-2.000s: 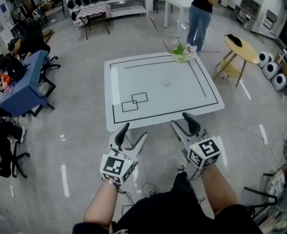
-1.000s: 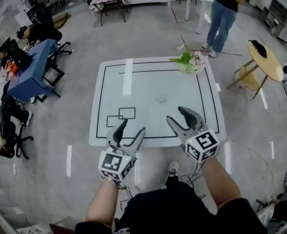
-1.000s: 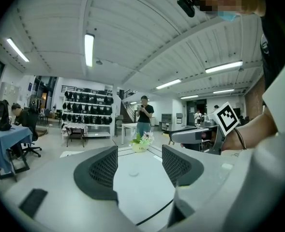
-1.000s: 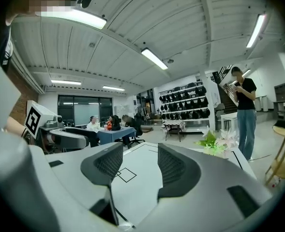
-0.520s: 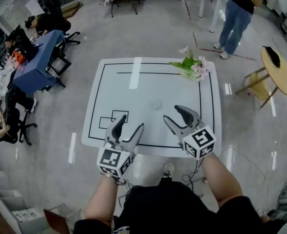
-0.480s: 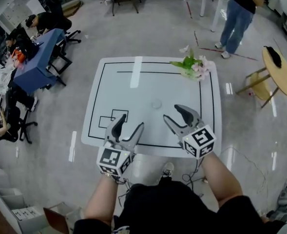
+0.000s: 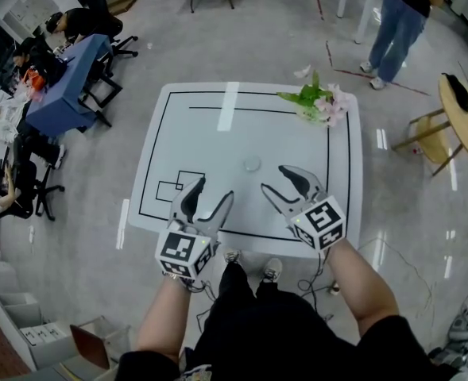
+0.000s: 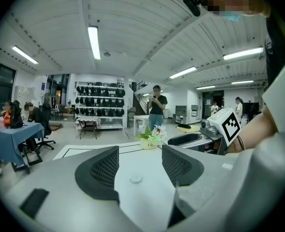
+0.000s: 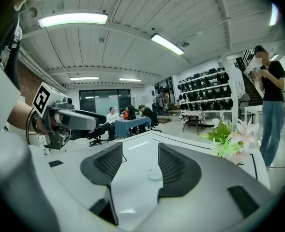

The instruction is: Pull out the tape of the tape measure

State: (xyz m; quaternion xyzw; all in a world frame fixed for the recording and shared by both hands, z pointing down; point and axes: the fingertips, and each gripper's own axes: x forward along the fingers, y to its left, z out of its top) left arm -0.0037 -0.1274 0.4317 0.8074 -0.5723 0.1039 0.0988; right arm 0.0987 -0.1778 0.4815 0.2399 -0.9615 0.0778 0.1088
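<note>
Left gripper (image 7: 211, 190) and right gripper (image 7: 277, 179) hover at the table's (image 7: 186, 125) near edge, both with jaws apart and empty. The tape measure (image 7: 253, 163), a small pale disc mid-table, sits at eleven o'clock from the right gripper and one o'clock from the left. The right looks nearer. No long axis shows on the disc.

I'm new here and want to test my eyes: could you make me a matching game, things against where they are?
1 flowers
2 round tape measure
3 left gripper
4 blue table

A middle of the white table
B on the floor, far left
C white table's far right corner
D over the table's near edge, jaws apart

Pairs: 1-C, 2-A, 3-D, 4-B
</note>
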